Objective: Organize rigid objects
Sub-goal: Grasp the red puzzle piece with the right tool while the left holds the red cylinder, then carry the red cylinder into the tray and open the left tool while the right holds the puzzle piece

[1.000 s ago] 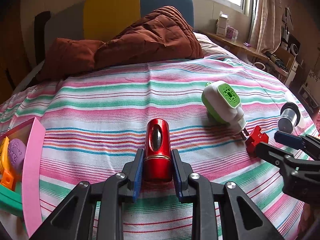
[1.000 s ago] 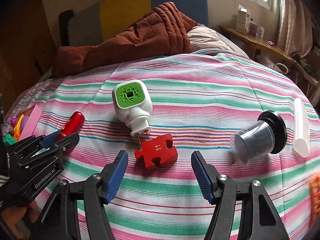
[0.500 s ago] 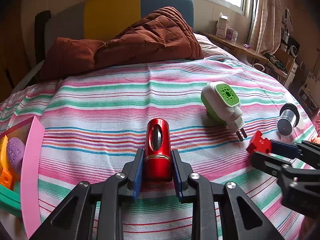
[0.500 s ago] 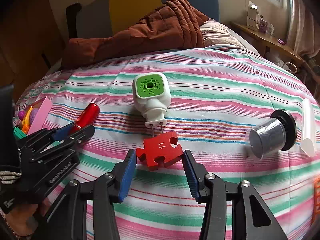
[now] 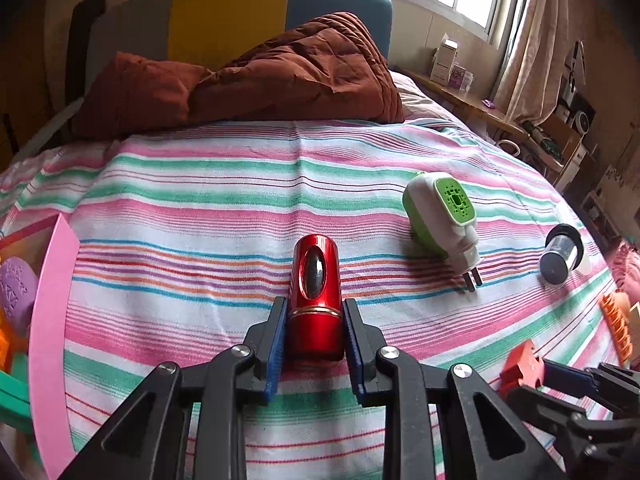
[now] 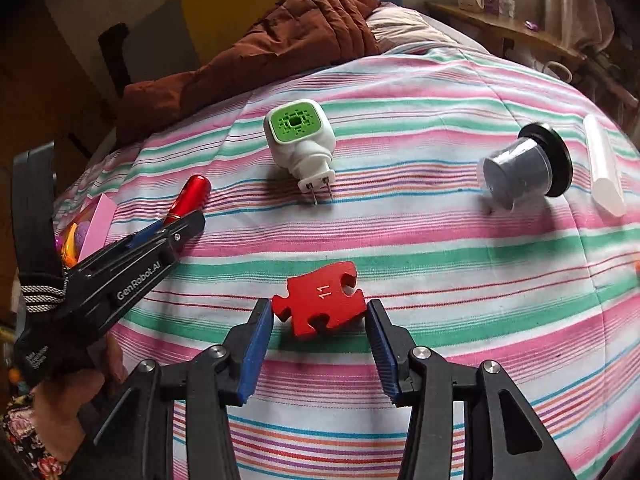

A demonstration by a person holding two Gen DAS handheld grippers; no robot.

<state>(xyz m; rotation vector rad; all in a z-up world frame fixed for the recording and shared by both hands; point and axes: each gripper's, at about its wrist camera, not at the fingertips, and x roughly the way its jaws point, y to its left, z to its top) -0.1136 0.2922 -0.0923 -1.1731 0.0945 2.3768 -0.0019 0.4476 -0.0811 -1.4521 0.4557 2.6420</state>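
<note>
My left gripper (image 5: 315, 320) is shut on a shiny red cylinder (image 5: 316, 292), held just above the striped bedspread; it also shows in the right wrist view (image 6: 188, 200). My right gripper (image 6: 319, 312) is shut on a red puzzle piece (image 6: 320, 298) marked 11, lifted off the bed; the piece shows at the lower right of the left wrist view (image 5: 520, 364). A white and green plug-in device (image 6: 300, 140) and a grey cup with a black lid (image 6: 524, 168) lie on the bed farther off.
A pink tray (image 5: 50, 320) with several toys sits at the left edge of the bed. A white tube (image 6: 604, 168) lies at the far right. A brown quilt (image 5: 256, 80) is heaped at the headboard. An orange comb-like piece (image 5: 616, 324) lies at the right.
My right gripper closed on the red puzzle piece and lifted it back from the plug-in device. My left gripper kept its hold on the red cylinder.
</note>
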